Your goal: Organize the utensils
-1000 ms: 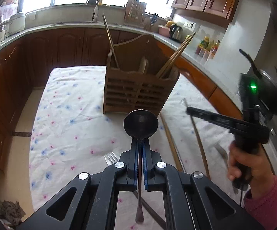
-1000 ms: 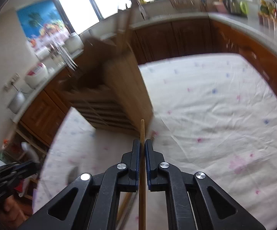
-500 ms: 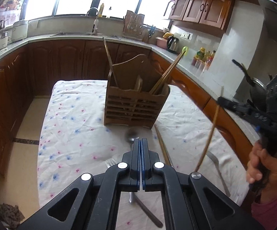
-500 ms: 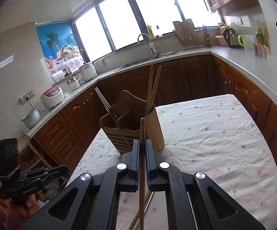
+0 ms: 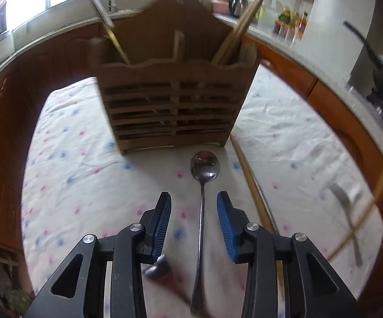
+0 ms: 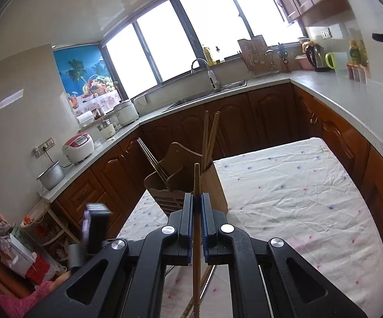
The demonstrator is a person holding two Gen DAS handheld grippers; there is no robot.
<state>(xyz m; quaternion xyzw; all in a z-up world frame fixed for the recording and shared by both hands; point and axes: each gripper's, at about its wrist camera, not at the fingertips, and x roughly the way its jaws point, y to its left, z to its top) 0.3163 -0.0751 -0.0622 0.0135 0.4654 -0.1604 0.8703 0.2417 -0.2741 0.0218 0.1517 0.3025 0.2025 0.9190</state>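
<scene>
In the left wrist view the slatted wooden utensil holder [image 5: 172, 100] and the steel fork [image 5: 346, 212] on the flowered cloth are motion-blurred, the shiny metal spoon [image 5: 204, 164] has its handle end lost at the lower edge, and a dark smeared object [image 5: 158, 269] beside it cannot be identified.

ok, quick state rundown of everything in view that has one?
left gripper: open, fingers have just been opening, spoon handle between them untouched
right gripper: shut on chopstick
spoon: lying flat on the cloth, bowl up
chopstick: held upright in the right gripper
wooden holder: upright, chopsticks standing in both end slots
fork: lying on the cloth, blurred
</scene>
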